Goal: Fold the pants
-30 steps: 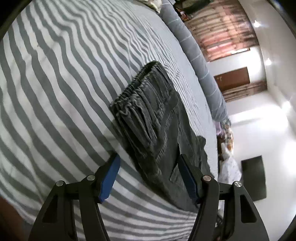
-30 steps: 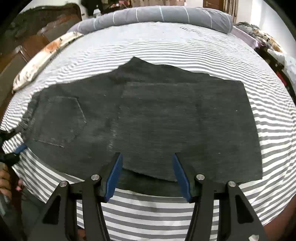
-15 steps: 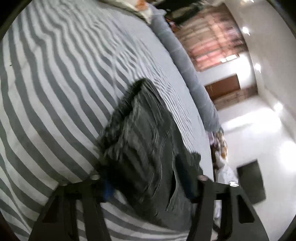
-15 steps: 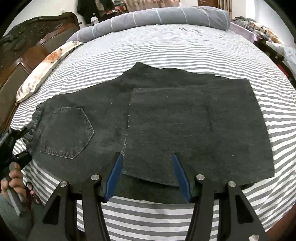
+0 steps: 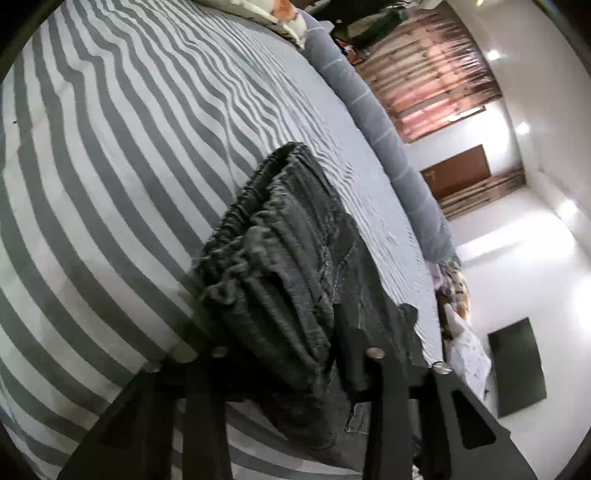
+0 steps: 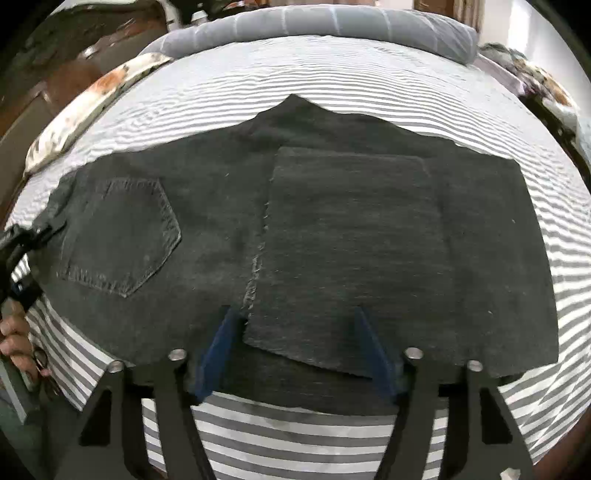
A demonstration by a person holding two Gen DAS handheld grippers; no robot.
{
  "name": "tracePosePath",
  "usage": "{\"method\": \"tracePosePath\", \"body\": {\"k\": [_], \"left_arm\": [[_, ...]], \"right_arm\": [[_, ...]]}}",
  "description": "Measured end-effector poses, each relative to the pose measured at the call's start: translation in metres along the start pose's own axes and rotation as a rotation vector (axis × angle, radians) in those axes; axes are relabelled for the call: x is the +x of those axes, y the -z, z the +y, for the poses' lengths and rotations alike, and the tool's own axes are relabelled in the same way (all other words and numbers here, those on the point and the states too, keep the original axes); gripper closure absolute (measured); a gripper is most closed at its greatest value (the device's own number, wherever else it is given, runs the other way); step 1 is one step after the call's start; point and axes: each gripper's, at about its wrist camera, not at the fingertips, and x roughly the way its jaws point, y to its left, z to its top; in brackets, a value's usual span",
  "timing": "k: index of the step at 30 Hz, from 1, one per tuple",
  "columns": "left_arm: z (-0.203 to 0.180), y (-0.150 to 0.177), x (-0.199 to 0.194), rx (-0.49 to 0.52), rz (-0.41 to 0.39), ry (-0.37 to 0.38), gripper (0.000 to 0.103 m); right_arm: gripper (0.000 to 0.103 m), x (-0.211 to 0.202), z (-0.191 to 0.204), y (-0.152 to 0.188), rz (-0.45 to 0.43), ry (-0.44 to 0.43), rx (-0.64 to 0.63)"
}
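Dark grey denim pants [image 6: 332, 236] lie flat on the striped bed [image 6: 332, 74], the legs folded back over the seat, a back pocket [image 6: 122, 236] at the left. My right gripper [image 6: 295, 350] is open at the near edge, its blue pads either side of the folded leg hem. In the left wrist view the elastic waistband [image 5: 266, 258] bunches up between the fingers of my left gripper [image 5: 277, 350]. The cloth fills the gap and hides the pads, so I cannot tell whether the jaws have closed. The left gripper also shows at the waistband in the right wrist view [image 6: 22, 254].
A long grey bolster [image 6: 317, 26] lies along the far side of the bed. A floral pillow [image 6: 92, 107] sits at the far left by a dark wooden headboard [image 6: 44, 66]. Clutter [image 5: 458, 306] and a dark mat [image 5: 517, 369] lie off the bed's far end.
My left gripper has moved forward onto the waistband, which now bunches up between its fingers. The right gripper has edged in over the folded leg hem, still open.
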Motion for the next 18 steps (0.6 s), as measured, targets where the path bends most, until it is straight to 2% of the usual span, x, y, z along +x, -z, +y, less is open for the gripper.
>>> {"method": "tracePosePath", "body": {"k": [3,6,10,15,18], "left_arm": [[-0.006,0.002,-0.002,-0.002,-0.009,-0.01,0.077],[-0.032,0.003,-0.004,0.076,-0.029,-0.057,0.078],[-0.078,0.006,-0.016,0.191,-0.051,-0.063,0.078],[-0.162,0.021,-0.018,0.422,-0.068,-0.071,0.078],[-0.214,0.039,-0.012,0.551,-0.051,-0.038,0.079]], "right_arm": [[0.034,0.0,0.003,0.0,0.001,0.005,-0.008],[0.034,-0.002,-0.002,-0.002,0.003,-0.027,0.017],[0.035,-0.008,-0.01,-0.006,-0.003,-0.072,0.055],[0.035,-0.024,-0.025,-0.008,-0.038,-0.114,0.091],[0.035,-0.039,-0.05,-0.008,-0.076,-0.165,0.158]]}}
